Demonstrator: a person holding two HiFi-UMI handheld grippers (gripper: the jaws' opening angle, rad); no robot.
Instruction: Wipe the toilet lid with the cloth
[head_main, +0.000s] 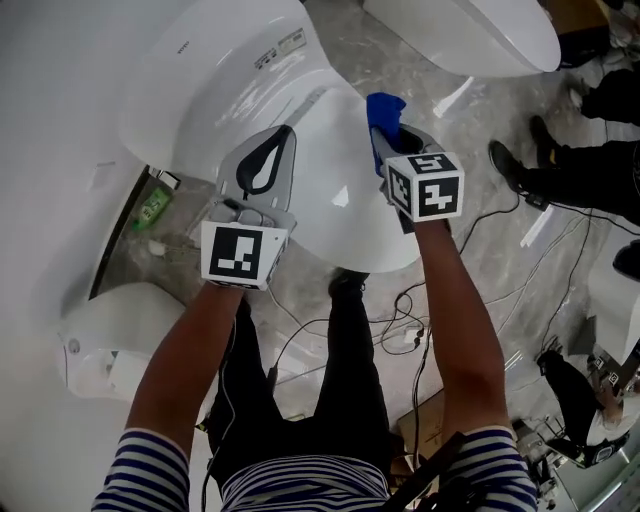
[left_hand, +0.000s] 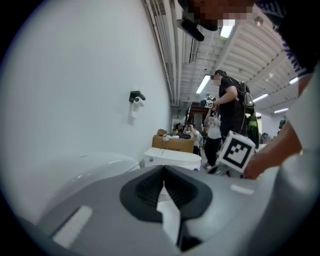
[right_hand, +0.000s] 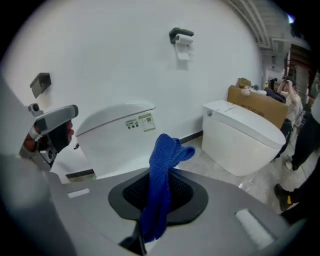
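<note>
Above the closed toilet lid (head_main: 335, 215), the right gripper (right_hand: 159, 200) pinched the blue cloth (right_hand: 161, 160), its free end forward, likely for wiping. The left gripper (left_hand: 164, 190), jaws together and empty, hovered alongside, apparently keeping clear.

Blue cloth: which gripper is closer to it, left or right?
Right. The right gripper is shut on the blue cloth. The left gripper, shut and empty, hovers to its left above the toilet lid, apart from the cloth.
</note>
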